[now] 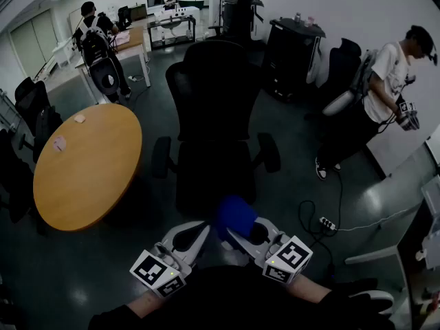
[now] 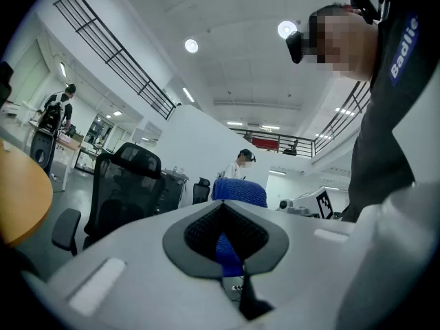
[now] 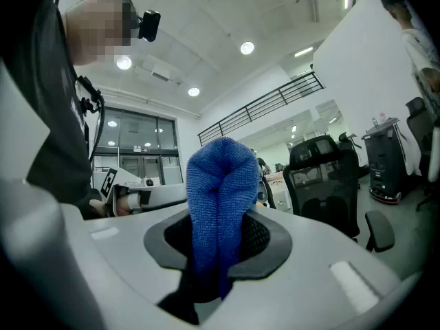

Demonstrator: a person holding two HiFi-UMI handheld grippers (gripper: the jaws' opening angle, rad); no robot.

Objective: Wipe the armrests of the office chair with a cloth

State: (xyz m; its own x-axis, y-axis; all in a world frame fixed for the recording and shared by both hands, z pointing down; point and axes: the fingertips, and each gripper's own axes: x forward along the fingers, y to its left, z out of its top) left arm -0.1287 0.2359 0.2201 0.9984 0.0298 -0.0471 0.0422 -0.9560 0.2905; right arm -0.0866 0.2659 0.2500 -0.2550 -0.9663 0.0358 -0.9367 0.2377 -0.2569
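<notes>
Progress: approx. nil, judging by how things lie. The office chair (image 1: 216, 115) stands in front of the person. Both armrests are bare w/ nothing touching them: one (image 1: 161, 157) on the chair's side toward the round counter (image 1: 86, 163), the other (image 1: 268, 151) on the opposite side.

The blue cloth (image 3: 218, 184) is held up on the person's side of the chair, roughly between the two armrests and apart from both. The right tool (image 3: 220, 267) pinches it, a folded wad sticking up from between the jaws.

The left tool (image 2: 227, 246) sits just beside the right one, also on the person's side of the chair. Its jaws are pressed together w/ nothing between them. The blue seen through their gap looks to be the same cloth, beyond, in the other tool.

Done: cloth in hand, chair within reach. Left to do, i.e. basically everything: bring the cloth onto one armrest, wipe its top, then do the 2nd armrest. No wiping contact yet.
</notes>
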